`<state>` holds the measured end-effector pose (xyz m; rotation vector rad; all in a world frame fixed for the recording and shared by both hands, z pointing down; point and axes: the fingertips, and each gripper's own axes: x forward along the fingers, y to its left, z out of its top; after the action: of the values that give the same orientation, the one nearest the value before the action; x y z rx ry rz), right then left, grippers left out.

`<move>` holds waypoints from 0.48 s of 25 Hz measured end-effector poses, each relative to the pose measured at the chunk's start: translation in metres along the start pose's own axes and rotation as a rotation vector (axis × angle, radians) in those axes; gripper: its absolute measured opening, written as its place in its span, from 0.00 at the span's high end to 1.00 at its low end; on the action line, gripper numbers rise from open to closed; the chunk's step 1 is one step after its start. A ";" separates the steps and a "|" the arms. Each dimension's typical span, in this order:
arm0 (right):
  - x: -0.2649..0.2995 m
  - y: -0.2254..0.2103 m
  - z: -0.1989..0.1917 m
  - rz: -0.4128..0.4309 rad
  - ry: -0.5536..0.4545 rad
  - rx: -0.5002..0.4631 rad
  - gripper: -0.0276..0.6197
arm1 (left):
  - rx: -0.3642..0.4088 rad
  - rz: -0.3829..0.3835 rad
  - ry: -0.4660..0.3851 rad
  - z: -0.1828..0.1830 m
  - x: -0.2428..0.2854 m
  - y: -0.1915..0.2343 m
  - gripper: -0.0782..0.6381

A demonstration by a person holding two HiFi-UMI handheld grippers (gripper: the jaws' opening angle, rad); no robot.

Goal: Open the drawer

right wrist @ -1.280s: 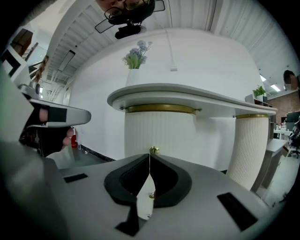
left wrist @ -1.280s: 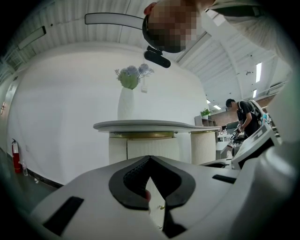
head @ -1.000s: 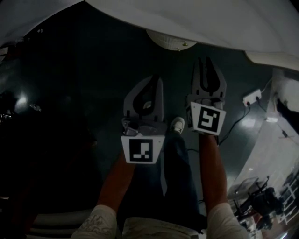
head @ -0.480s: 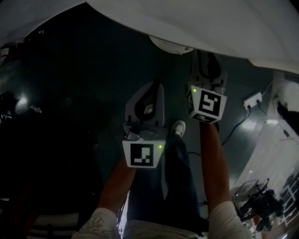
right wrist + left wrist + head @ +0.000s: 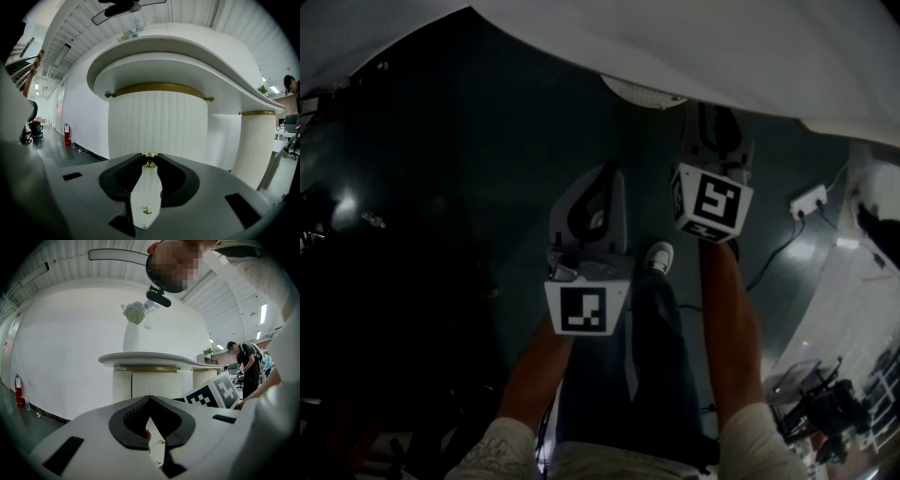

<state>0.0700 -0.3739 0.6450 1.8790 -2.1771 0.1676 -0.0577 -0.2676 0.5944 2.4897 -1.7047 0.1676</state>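
The drawer is the white ribbed drum (image 5: 157, 126) with a gold band under the curved white table top (image 5: 675, 37). Its small gold knob (image 5: 149, 163) sits right between the tips of my right gripper (image 5: 149, 161), whose jaws are closing, and the pads touch it on both sides. In the head view my right gripper (image 5: 715, 111) reaches under the table's edge, so its tips are hidden there. My left gripper (image 5: 605, 176) hangs back over the dark floor, lower and to the left. Its tips (image 5: 149, 397) meet with nothing between them.
A white vase of flowers (image 5: 131, 336) stands on the table top. A second ribbed pillar (image 5: 255, 145) stands to the right of the drum. On the floor at the right lie a power strip (image 5: 807, 199) and cables. My shoe (image 5: 656, 255) is between the arms.
My right gripper has moved forward to the table, and its tips have gone under the top's edge. The left gripper has stayed where it was.
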 end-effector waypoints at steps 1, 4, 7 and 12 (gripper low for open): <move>-0.001 0.000 0.000 0.000 -0.001 -0.002 0.79 | -0.005 0.003 -0.003 0.001 0.000 0.000 0.90; -0.007 0.001 -0.002 0.001 -0.003 -0.011 0.79 | -0.006 0.003 -0.002 0.002 0.000 -0.002 0.90; -0.016 0.004 -0.005 0.006 -0.009 -0.020 0.79 | -0.002 0.004 -0.018 0.007 0.000 -0.002 0.90; -0.036 0.010 -0.011 -0.001 -0.004 -0.021 0.79 | 0.005 0.002 -0.033 0.014 -0.001 -0.006 0.90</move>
<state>0.0662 -0.3350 0.6466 1.8708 -2.1727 0.1406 -0.0526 -0.2669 0.5805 2.5078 -1.7215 0.1326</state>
